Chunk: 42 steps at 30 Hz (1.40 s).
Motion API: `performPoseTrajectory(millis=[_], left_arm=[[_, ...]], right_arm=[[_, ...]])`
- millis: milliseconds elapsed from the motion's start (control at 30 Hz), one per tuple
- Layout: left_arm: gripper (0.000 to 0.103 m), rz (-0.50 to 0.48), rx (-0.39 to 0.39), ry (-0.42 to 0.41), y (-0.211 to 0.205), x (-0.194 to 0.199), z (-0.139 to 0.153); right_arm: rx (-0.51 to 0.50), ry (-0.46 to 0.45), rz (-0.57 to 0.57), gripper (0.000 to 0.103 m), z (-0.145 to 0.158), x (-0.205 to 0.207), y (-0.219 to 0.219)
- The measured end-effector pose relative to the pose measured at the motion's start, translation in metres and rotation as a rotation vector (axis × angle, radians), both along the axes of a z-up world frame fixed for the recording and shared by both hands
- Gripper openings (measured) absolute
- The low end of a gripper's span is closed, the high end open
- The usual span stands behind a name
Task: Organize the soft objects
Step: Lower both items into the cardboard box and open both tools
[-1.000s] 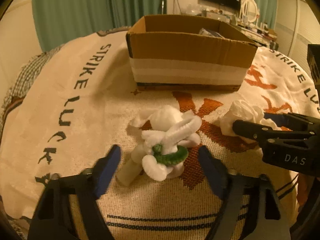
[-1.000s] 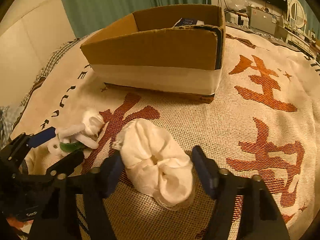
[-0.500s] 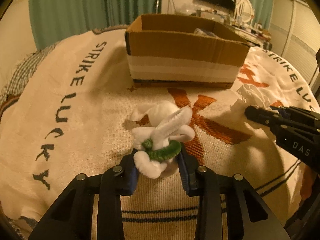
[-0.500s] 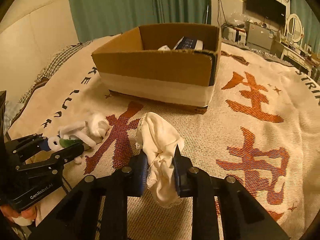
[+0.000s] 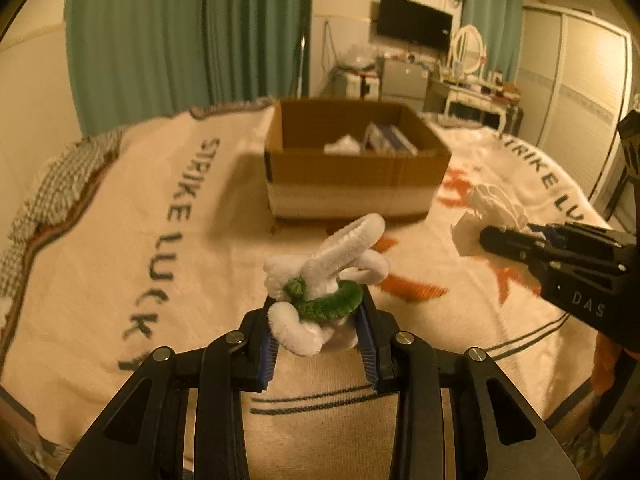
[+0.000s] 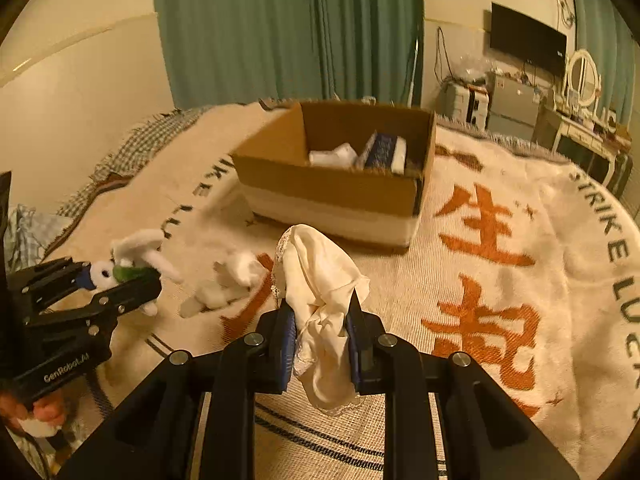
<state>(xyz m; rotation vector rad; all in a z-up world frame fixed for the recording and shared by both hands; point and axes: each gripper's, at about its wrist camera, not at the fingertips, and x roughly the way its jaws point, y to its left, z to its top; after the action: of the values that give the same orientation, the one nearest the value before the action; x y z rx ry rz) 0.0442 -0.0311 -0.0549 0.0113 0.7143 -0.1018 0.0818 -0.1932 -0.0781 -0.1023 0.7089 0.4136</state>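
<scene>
Carrying both loads to the box [image 5: 356, 168] was the step in hand, as I judged it. On the left, the left gripper [image 5: 318, 336] was clamped on a white chenille toy [image 5: 328, 280] with a green ring, its loops sticking out ahead of the pads [image 5: 269, 354]. Ahead of it and a little right stood the open box, already holding some items. A small white scrap [image 6: 236, 276] lay on the blanket [image 6: 520, 292] between the grippers. On the right, the right gripper [image 6: 322, 336] pinched a cream cloth [image 6: 320, 280], its tail hanging below the jaws. Doing this well probably meant raising each load clear above the near wall before letting go, so the tail did not snag the rim.
</scene>
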Motion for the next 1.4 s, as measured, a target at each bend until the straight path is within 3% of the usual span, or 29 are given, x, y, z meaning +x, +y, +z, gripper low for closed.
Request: performPoseTrajectory(millis=[367, 667, 867, 1100, 1233, 1400], left_arm=[[0.033, -0.041, 0.021, -0.125, -0.006, 0.023, 0.065], [0.033, -0.072, 0.009, -0.162, -0.012, 0.088, 0.087], [0.033, -0.08, 0.039, -0.146, -0.016, 0.157, 0.075], [0.033, -0.109, 0.078, -0.084, -0.025, 0.233, 0.03], [0.034, -0.13, 0.077, -0.043, -0.029, 0.253, 0.011], [0.038, -0.159, 0.09, -0.048, -0.035, 0.254, 0.005]], right_arm=[[0.006, -0.11, 0.039, 0.021, 0.07, 0.007, 0.008], [0.027, -0.151, -0.003, 0.021, 0.105, 0.078, 0.007], [0.019, -0.121, -0.019, 0.021, 0.098, 0.153, 0.015], [0.038, -0.001, -0.032, 0.021, 0.056, 0.245, 0.025], [0.041, 0.031, -0.019, 0.021, 0.037, 0.274, 0.029], [0.048, 0.042, -0.033, 0.027, 0.026, 0.283, 0.034]])
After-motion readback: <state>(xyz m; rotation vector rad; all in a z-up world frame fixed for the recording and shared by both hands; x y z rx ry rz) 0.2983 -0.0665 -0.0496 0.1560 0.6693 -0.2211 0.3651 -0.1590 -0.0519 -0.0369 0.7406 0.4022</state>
